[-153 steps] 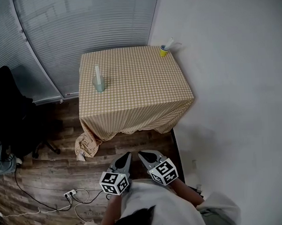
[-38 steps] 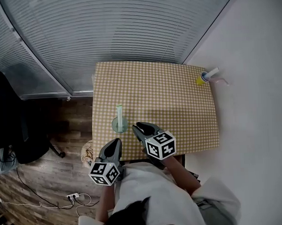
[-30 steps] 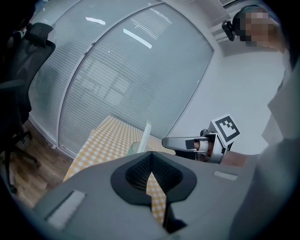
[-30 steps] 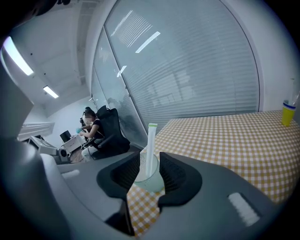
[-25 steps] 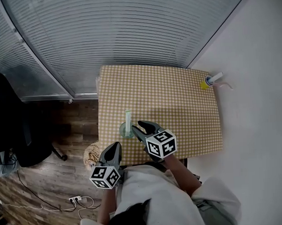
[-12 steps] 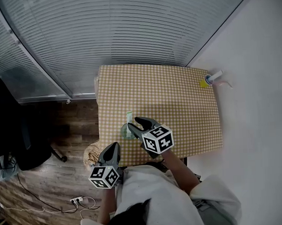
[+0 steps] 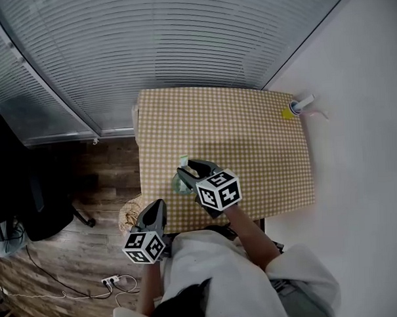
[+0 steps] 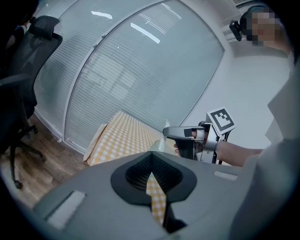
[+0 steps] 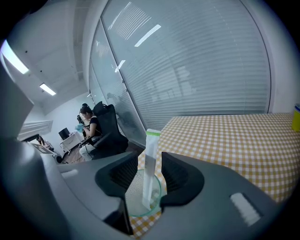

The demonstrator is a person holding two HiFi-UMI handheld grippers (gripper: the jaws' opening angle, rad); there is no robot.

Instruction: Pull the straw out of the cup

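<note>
A black office chair (image 7: pixel 18 175) stands on the wood-plank floor (image 7: pixel 76 212) at 9 o'clock in the head view. Grey slatted blinds (image 7: pixel 147 45) fill the frame from 10 to 1 o'clock.

The left gripper (image 7: pixel 157 205) hangs off the near edge of the square table covered with a yellow-and-white checked cloth (image 7: pixel 237 133). It is at 7 o'clock from the clear greenish glass cup (image 7: pixel 178 186) and apart from it. In the left gripper view its 2 jaw tips meet, with nothing between them.

The cup stands near the table's 7 o'clock corner. The white paper-wrapped straw with a green top band (image 9: pixel 150 163) stands almost upright in it. Its lower end is down inside the glass and its top is well above the rim, so it is not yet pulled out.

The right gripper (image 7: pixel 188 169) reaches over the cup from 5 o'clock. In the right gripper view its 2 jaws stand apart, 1 on each side of the straw above the rim. They have just been closing a little, yet a gap shows on both sides and neither pad touches the paper.

At the table's 2 o'clock corner sits a small yellow cup (image 7: pixel 288 111). It holds a second white straw (image 7: pixel 304 102) that leans toward 2 o'clock, just beside the plain white wall (image 7: pixel 357 180).
</note>
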